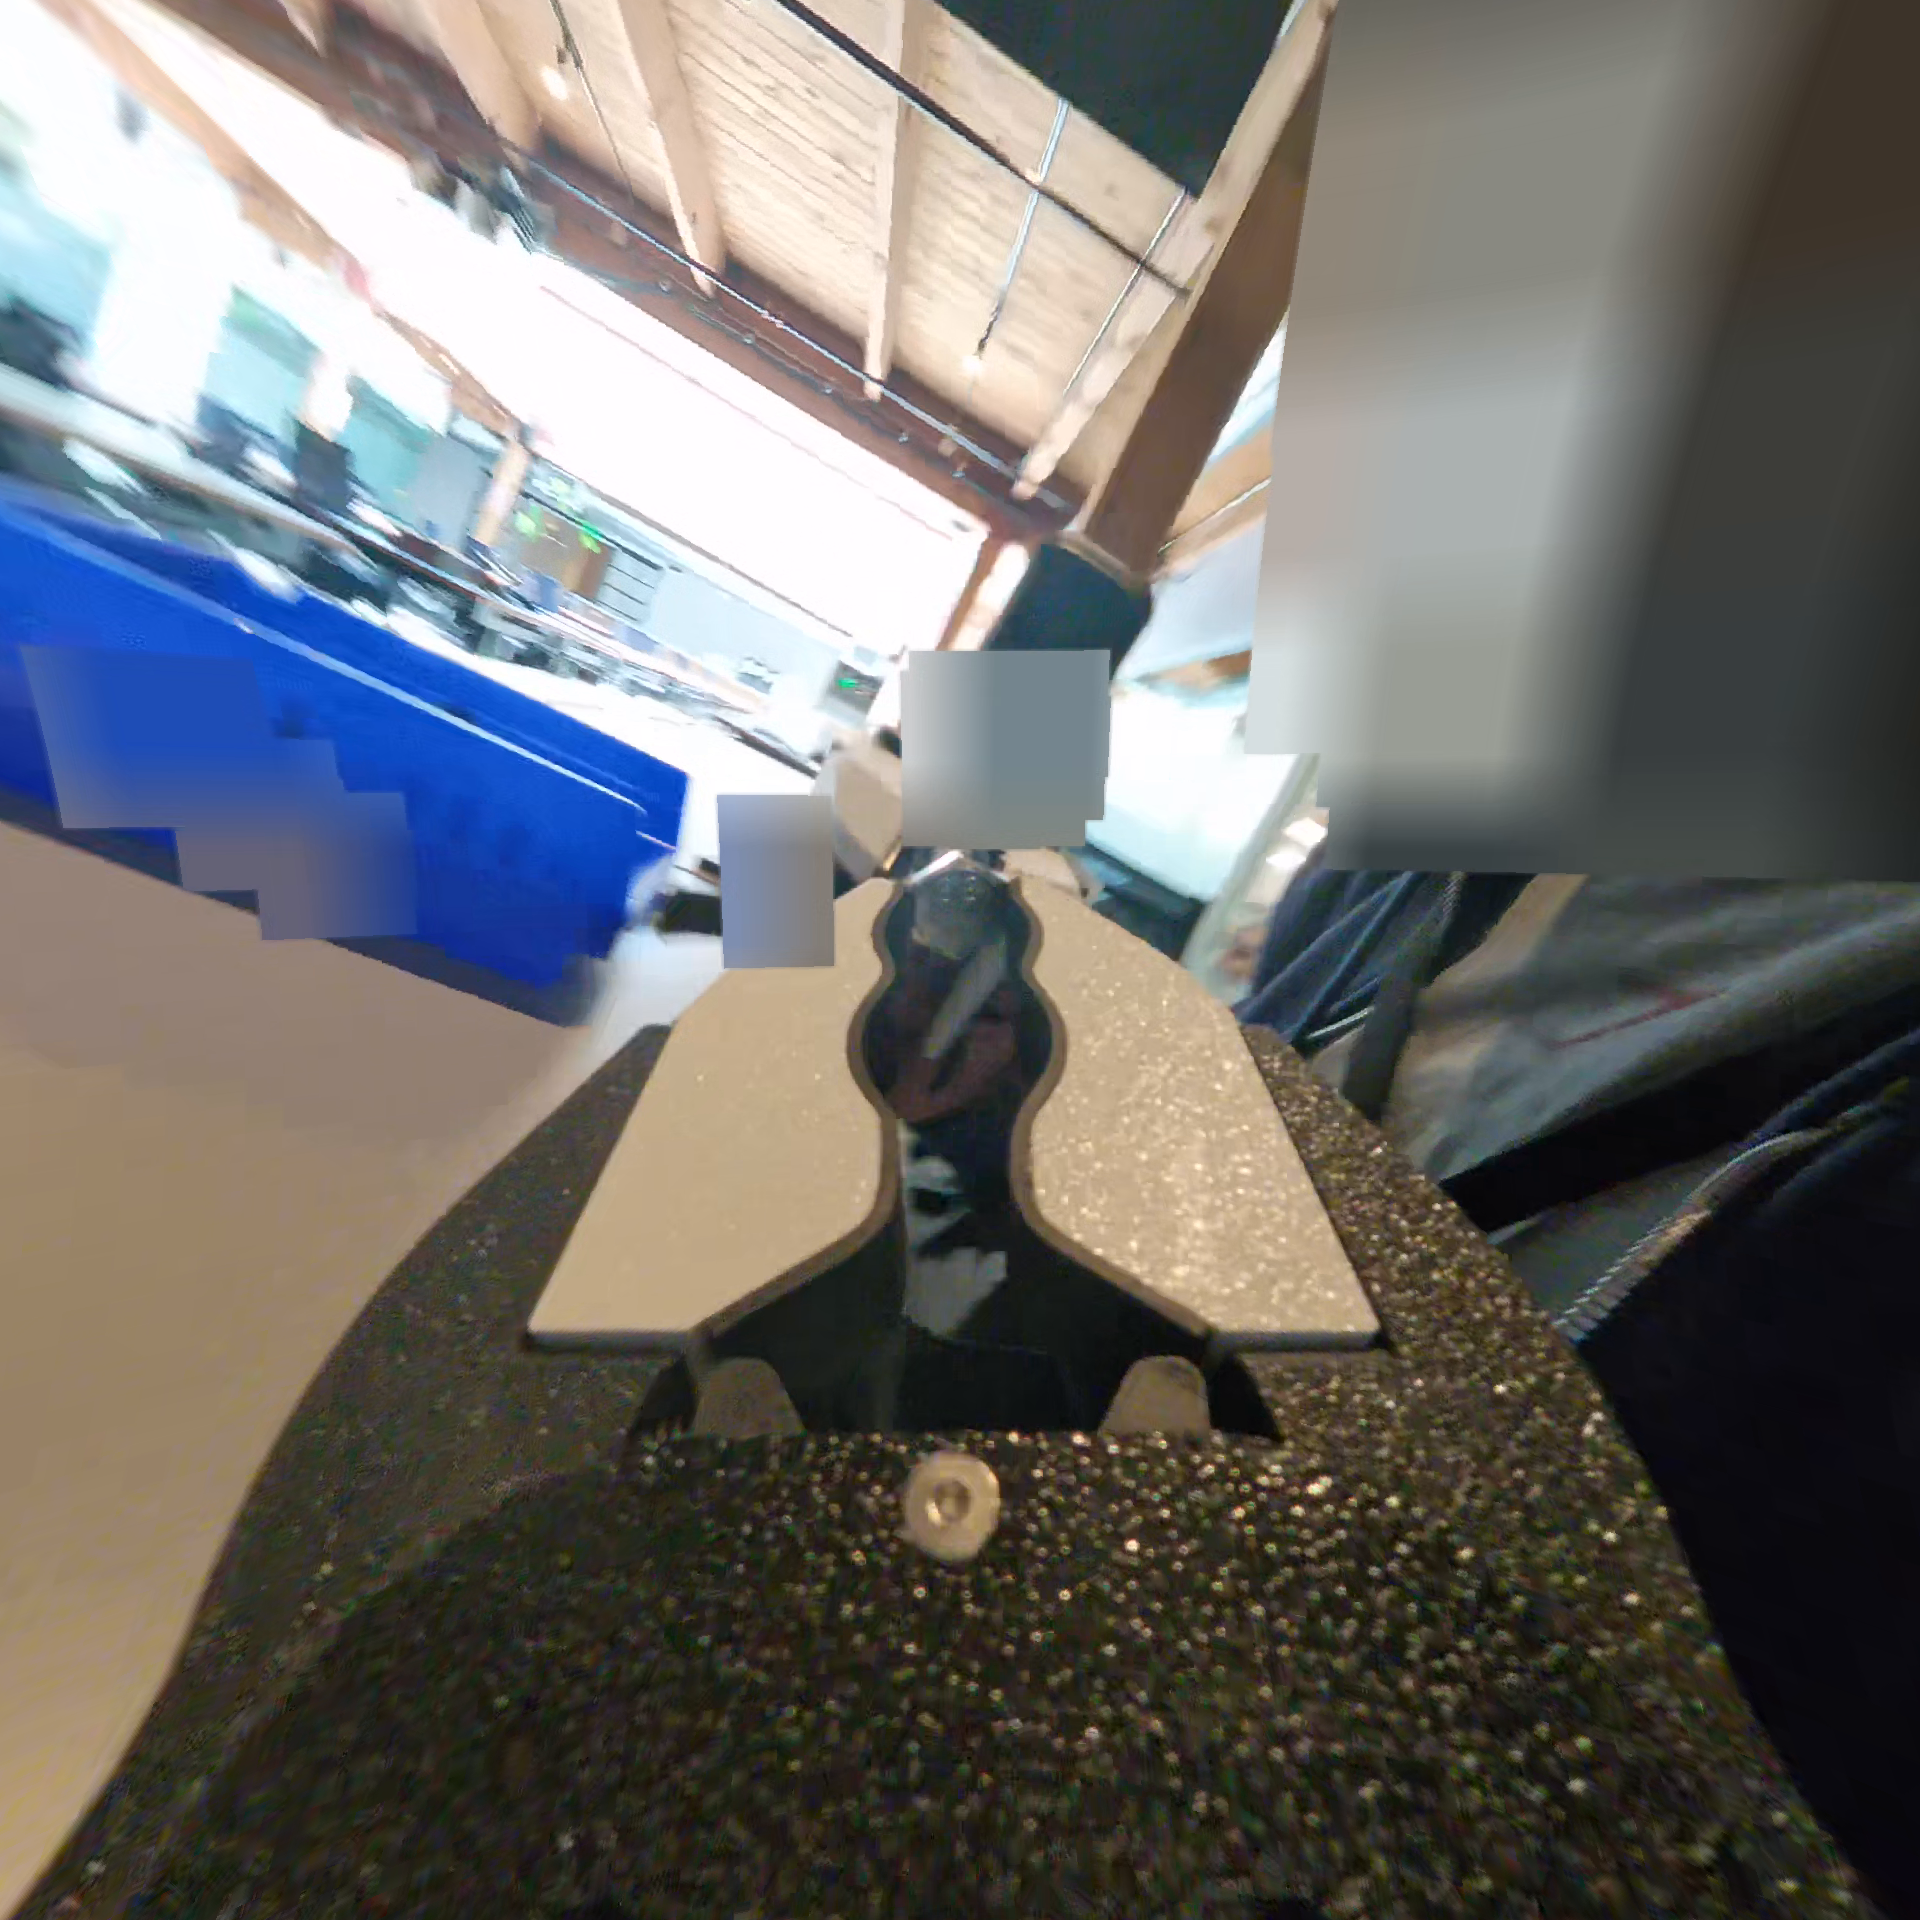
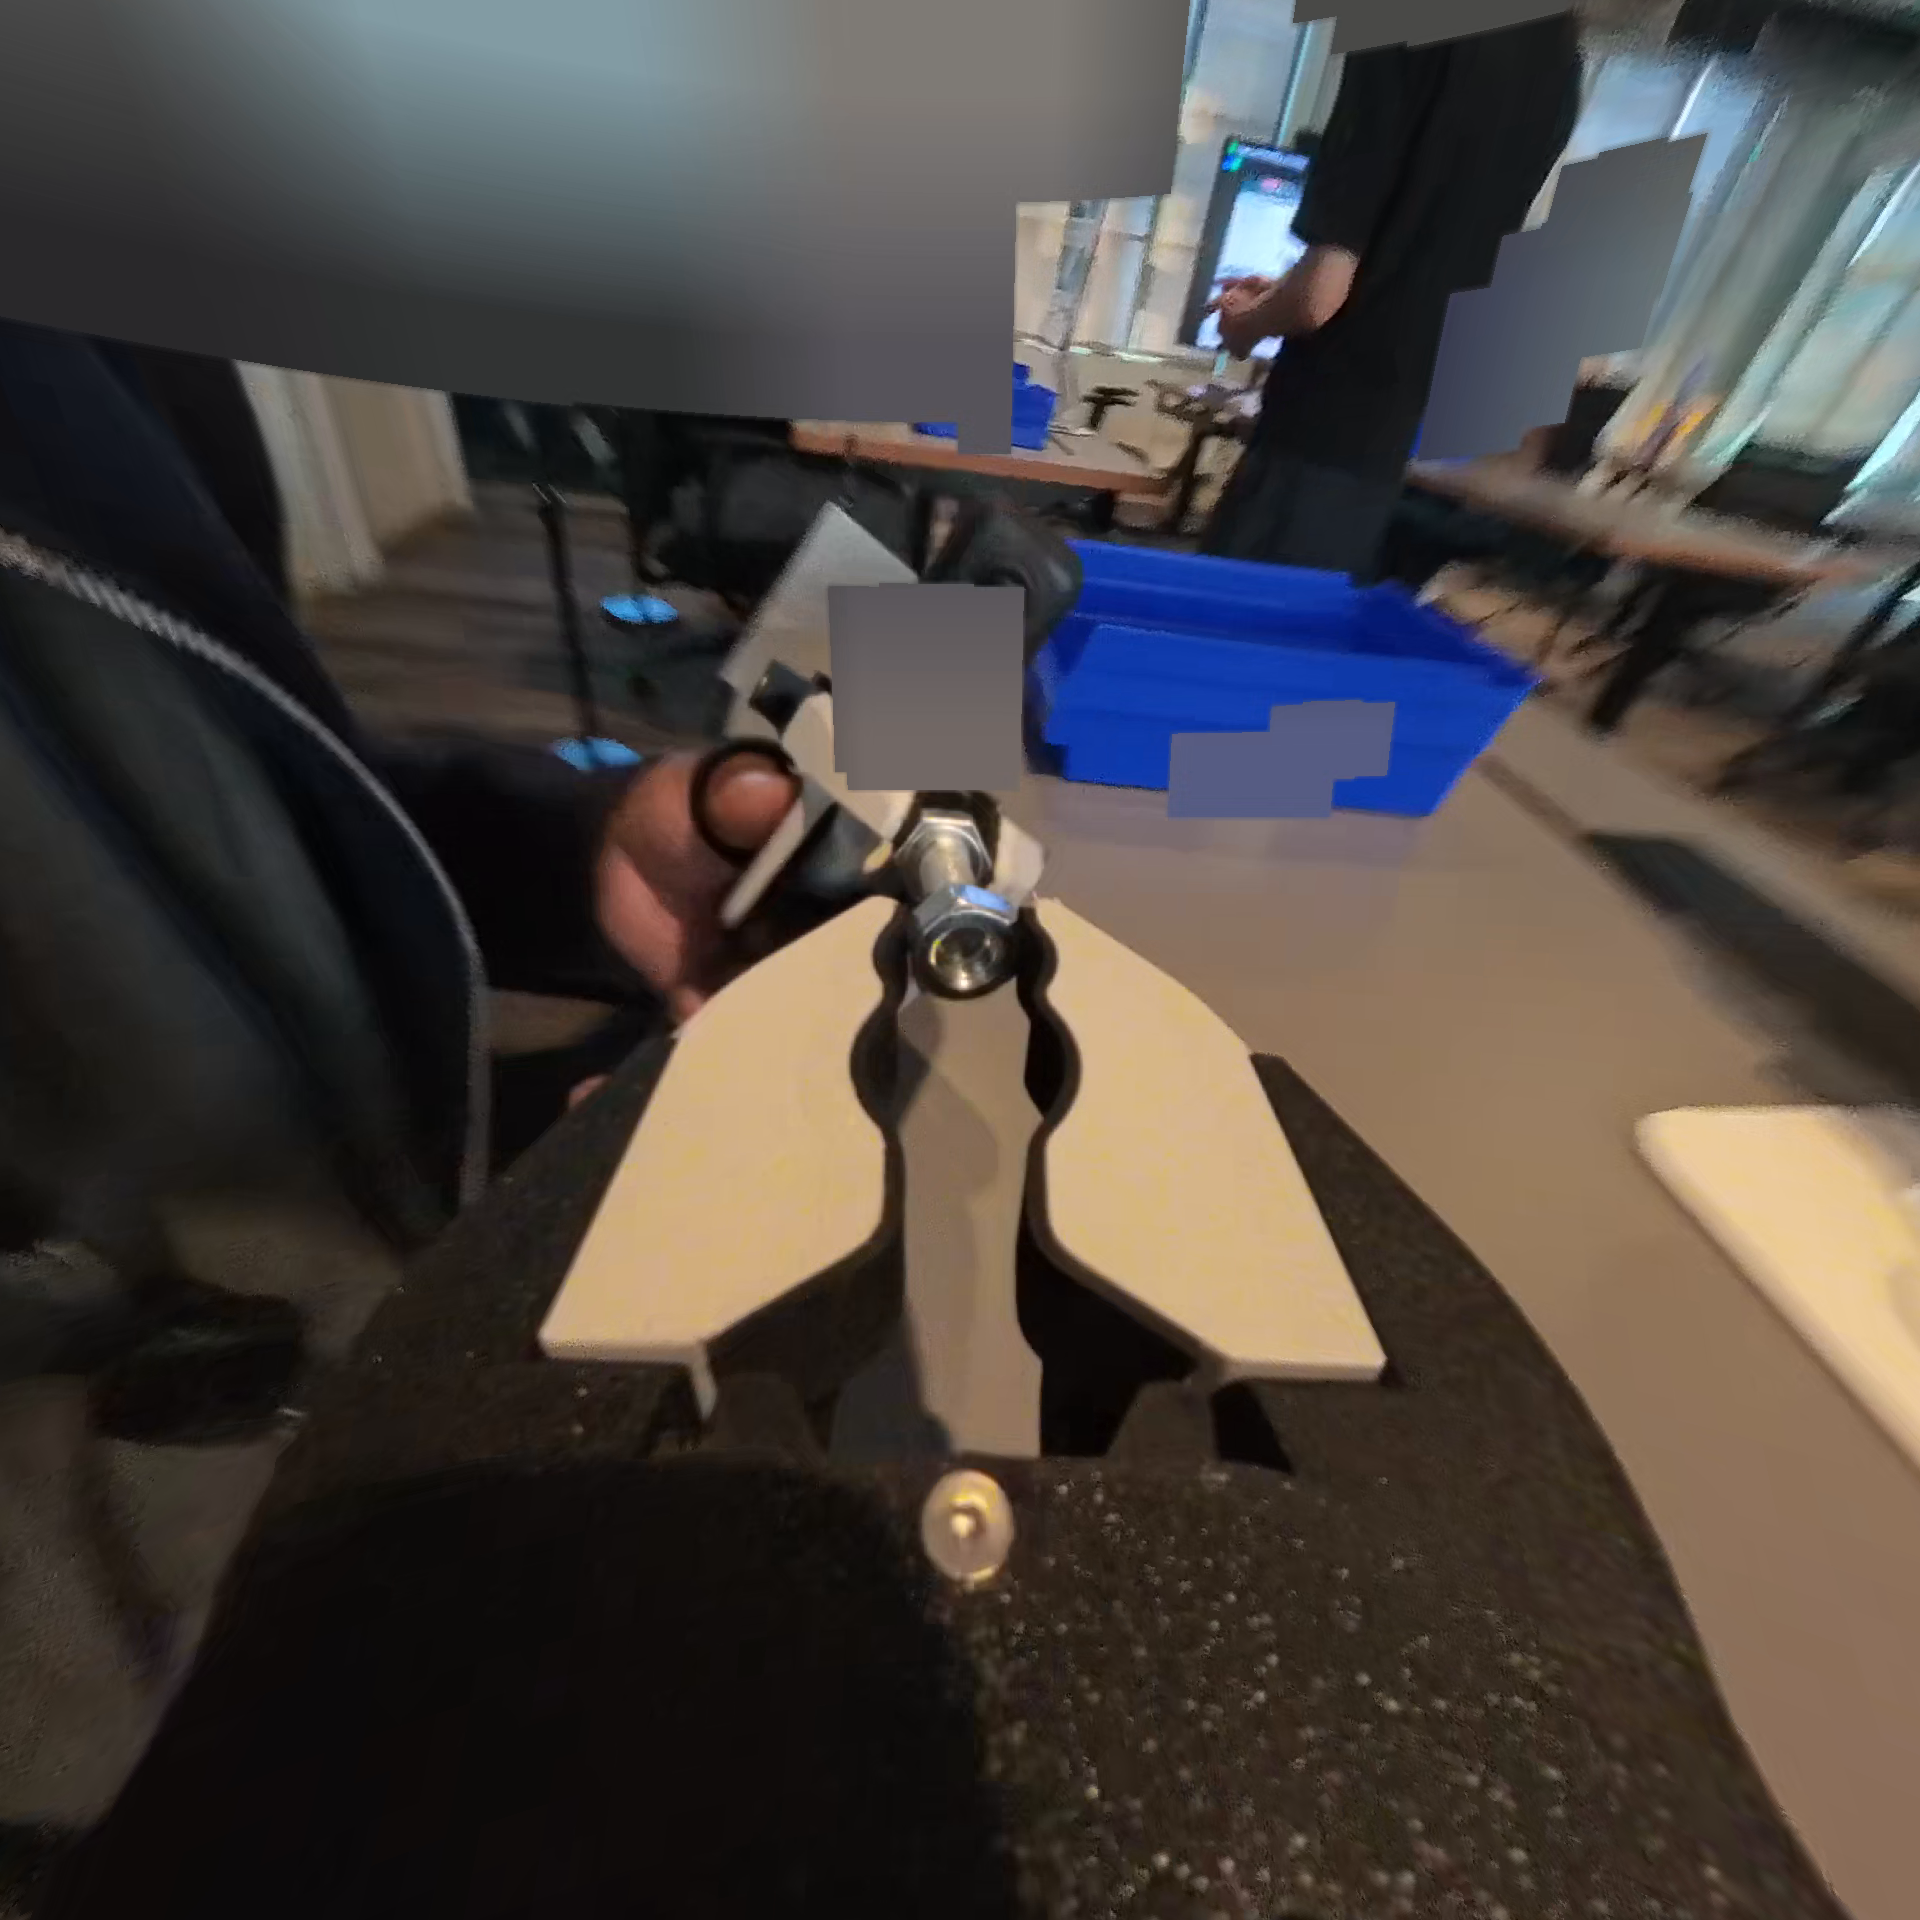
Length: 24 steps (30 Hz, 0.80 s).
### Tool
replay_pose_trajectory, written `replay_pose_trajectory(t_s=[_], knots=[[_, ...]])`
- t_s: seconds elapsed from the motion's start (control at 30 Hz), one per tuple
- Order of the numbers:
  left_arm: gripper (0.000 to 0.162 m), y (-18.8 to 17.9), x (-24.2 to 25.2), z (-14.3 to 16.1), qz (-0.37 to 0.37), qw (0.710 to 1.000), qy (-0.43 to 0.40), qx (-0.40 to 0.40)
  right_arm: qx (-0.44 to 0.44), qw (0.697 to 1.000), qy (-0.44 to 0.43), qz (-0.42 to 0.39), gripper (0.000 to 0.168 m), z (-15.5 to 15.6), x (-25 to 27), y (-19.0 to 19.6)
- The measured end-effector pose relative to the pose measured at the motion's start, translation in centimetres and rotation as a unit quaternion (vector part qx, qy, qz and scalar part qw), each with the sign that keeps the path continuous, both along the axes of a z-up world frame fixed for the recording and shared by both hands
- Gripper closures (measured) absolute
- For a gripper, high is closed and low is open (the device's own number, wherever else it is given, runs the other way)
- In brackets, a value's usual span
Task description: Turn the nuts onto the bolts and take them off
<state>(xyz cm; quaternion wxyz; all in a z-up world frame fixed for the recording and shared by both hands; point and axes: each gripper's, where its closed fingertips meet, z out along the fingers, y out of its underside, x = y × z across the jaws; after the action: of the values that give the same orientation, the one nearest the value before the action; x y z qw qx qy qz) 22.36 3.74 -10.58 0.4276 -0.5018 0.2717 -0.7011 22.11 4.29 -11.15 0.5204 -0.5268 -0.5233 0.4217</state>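
the right gripper has its pale fingers closed to a narrow gap around a silver steel hex nut threaded near the end of a shiny steel bolt. the left gripper clamps the bolt's far end between its tips, held up above the grey tabletop, near a blue plastic bin.
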Motion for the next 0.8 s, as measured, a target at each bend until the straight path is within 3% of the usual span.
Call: replay_pose_trajectory(t_s=[0.13,0.2,0.3,0.4,0.53,0.67,0.8], knots=[[0.146,-0.3,0.2,-0.3,-0.113,0.980,-0.078,-0.146,0.203,0.977,-0.052,-0.046,0.149,0.0,0.3,-0.2],[0.146,-0.3,0.2,-0.3,-0.125,0.973,-0.099,-0.165,0.221,0.972,-0.058,-0.058,0.149,0.1,0.2,-0.2],[0.146,-0.1,0.1,-0.3,-0.104,0.980,-0.091,-0.140,0.161,0.985,-0.036,-0.049,0.146,0.1,0.2,-0.2],[0.146,0.3,-0.2,0.0,-0.058,0.992,-0.069,-0.092,0.086,0.994,-0.023,-0.059,0.122,0.0,0.4,0.8],[0.146,0.8,-0.9,0.4,0.022,0.999,-0.030,-0.004,-0.053,0.998,0.021,-0.031,0.118,0.3,0.5,1.0],[0.146,0.9,-1.1,0.3,0.098,0.987,0.049,0.116,-0.254,0.964,0.062,0.058,0.117,0.3,0.2,0.2],[0.146,0.6,-1.1,0.5,0.125,0.970,0.089,0.188,-0.311,0.944,0.081,0.069,0.120,0.3,0.2,0.3]])
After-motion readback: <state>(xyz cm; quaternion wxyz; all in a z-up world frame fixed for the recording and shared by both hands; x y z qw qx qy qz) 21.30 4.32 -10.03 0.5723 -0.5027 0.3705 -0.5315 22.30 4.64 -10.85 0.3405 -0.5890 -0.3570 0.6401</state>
